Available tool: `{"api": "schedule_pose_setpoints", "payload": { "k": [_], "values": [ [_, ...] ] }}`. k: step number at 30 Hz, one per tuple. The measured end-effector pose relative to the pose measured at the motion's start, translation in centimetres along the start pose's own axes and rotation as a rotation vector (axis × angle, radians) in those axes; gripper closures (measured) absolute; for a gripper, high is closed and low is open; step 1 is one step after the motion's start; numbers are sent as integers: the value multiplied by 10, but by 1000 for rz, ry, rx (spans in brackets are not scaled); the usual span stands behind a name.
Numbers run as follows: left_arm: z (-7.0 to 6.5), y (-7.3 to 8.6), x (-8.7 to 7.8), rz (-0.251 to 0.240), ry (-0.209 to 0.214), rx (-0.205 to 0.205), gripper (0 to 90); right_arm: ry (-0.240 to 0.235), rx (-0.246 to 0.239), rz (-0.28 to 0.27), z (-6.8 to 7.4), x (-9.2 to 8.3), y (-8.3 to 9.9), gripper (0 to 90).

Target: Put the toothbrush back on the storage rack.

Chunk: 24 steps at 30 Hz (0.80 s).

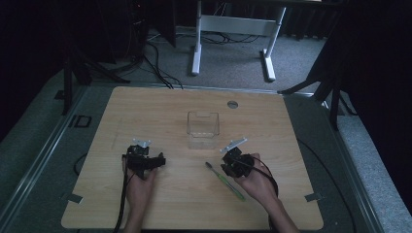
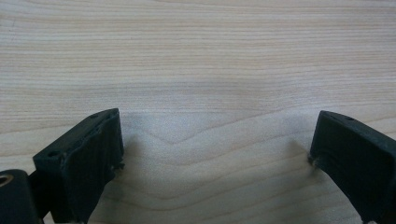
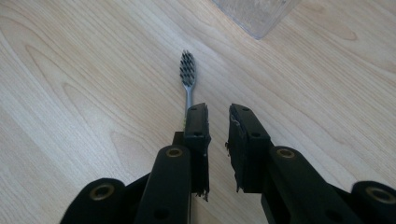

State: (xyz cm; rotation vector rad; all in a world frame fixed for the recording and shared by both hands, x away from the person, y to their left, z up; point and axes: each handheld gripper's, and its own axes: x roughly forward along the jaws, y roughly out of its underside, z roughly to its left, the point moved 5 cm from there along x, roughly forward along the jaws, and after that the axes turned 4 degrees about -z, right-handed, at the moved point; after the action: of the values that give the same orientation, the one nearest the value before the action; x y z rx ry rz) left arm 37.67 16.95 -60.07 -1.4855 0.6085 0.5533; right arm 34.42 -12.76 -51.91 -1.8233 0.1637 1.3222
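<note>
A green toothbrush with a dark bristle head lies flat on the wooden table, just left of my right gripper. In the right gripper view the toothbrush runs under the left jaw, while the right gripper keeps a narrow gap with nothing in it. A clear plastic container stands upright at the table's middle; its corner shows ahead. My left gripper rests at the left, and its jaws stand wide apart over bare wood.
A round grommet hole sits near the table's far edge. Beyond the table are a white desk frame and cables on the grey floor. Black stand legs flank both far corners.
</note>
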Motion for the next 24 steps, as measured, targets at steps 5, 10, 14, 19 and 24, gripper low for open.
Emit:
{"api": "schedule_pose_setpoints", "payload": {
  "k": [5,10,14,19,24],
  "values": [
    [0,0,0,-1,0,-1,30,-2,-5,19,1,2,1,776],
    [0,0,0,-1,0,-1,31,-4,-7,29,2,3,2,776],
    [0,0,0,0,0,0,30,-7,-12,40,2,4,2,776],
    [0,0,0,0,0,0,30,-6,-16,54,3,5,2,776],
    [0,0,0,0,0,0,30,-11,-19,74,4,8,4,776]
  ]
}}
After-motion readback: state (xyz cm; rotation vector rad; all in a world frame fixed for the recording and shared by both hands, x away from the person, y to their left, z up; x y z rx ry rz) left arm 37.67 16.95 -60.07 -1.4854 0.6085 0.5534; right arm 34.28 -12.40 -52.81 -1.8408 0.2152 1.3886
